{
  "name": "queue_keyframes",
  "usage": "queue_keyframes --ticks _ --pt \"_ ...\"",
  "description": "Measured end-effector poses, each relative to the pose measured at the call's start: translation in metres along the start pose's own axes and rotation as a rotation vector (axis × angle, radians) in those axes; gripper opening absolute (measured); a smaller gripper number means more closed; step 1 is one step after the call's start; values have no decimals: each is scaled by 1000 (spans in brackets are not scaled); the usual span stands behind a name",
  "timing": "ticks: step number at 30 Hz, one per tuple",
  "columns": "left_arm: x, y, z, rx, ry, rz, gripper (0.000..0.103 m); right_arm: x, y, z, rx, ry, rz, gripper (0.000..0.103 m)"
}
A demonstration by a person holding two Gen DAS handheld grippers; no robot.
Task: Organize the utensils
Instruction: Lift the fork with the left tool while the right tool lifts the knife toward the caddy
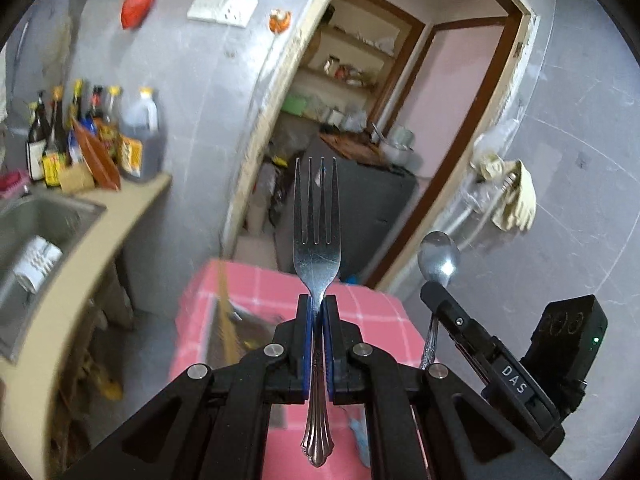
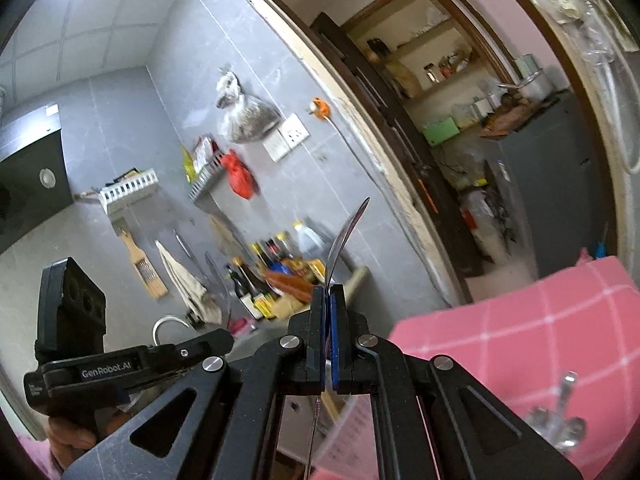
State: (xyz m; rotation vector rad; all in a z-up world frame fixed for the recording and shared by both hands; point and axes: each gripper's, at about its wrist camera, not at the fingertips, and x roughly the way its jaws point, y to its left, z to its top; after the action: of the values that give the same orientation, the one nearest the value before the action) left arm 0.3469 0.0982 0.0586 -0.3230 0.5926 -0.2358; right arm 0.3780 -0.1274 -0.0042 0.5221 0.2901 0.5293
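Observation:
My left gripper (image 1: 317, 304) is shut on a steel fork (image 1: 317, 236), tines pointing up and away, handle hanging down between the pads. My right gripper (image 2: 329, 294) is shut on a steel spoon (image 2: 345, 236), seen edge-on, its bowl standing up. In the left wrist view the right gripper (image 1: 432, 292) shows at right with the spoon (image 1: 439, 254) bowl upright. In the right wrist view the left gripper (image 2: 224, 338) shows at lower left. Both are held up in the air above a table with a pink checked cloth (image 1: 372, 320). Blurred steel utensils (image 2: 558, 420) lie on the cloth.
A counter with a steel sink (image 1: 44, 216) and several sauce bottles (image 1: 92, 132) stands at left. A white holder (image 1: 36, 262) lies in the sink. An open doorway (image 1: 360, 120) to a cluttered storeroom is straight ahead. Grey tiled walls are on both sides.

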Motion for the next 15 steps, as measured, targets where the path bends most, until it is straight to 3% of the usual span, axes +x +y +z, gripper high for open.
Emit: queue_keyframes --ticks 5,15 --pt "10 25 13 13 -39 18 5 33 12 -11 -33 -33 13 3" --pt "45 56 -11 28 -120 -4 5 71 0 -51 -63 -40 46 3"
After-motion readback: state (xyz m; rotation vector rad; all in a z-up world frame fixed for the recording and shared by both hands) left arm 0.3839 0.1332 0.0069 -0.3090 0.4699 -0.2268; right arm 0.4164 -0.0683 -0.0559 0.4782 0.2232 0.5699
